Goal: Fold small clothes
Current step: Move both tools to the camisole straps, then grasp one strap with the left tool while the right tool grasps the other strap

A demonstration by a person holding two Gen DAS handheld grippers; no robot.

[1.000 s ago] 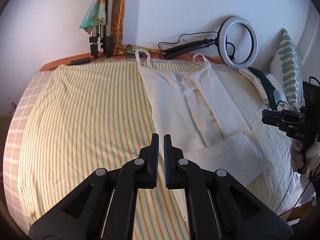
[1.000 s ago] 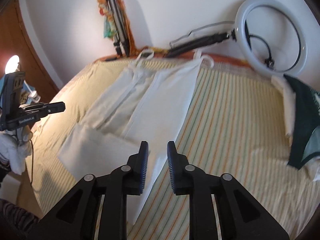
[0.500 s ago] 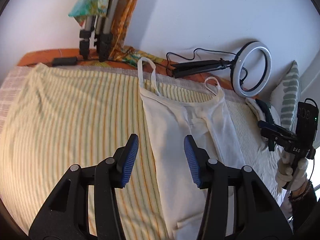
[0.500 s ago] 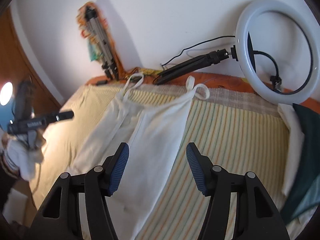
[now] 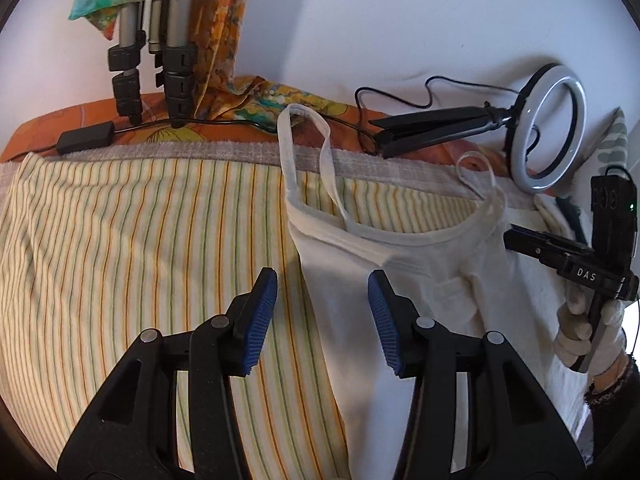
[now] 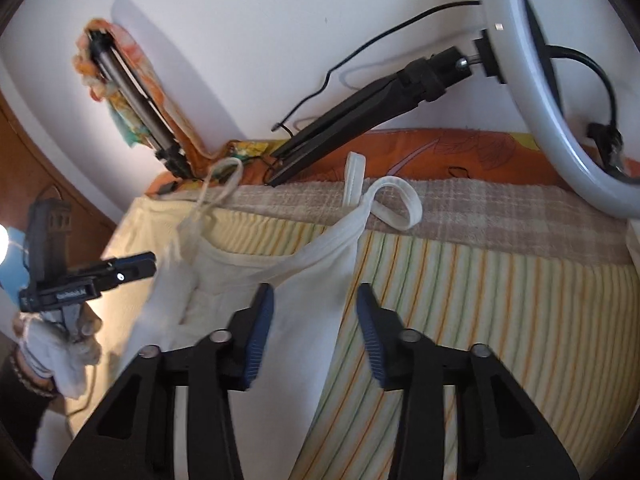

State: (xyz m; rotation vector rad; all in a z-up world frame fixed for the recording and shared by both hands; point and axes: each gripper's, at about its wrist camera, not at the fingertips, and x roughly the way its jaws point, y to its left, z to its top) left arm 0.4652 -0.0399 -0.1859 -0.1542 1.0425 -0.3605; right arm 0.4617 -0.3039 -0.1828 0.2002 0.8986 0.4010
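The white strappy top (image 5: 404,292) lies flat on the striped bed (image 5: 140,240), straps at 12 o'clock. It looks light, limp and prone to bunching, so pinch each shoulder seam. The left hand-held gripper (image 5: 322,320) gapes empty; the right hand-held gripper (image 6: 316,332), just narrowed, also grips nothing.

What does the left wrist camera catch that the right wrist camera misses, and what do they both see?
Only the left wrist view shows a black adapter box on its cable behind the bed, a leaf-patterned pillow, and the right gripper from the side.

Only the right wrist view shows a lit lamp, brown wooden panelling, and the left gripper from the side.

Both show the white strappy top on the striped bedcover, the ring light and the tripod.
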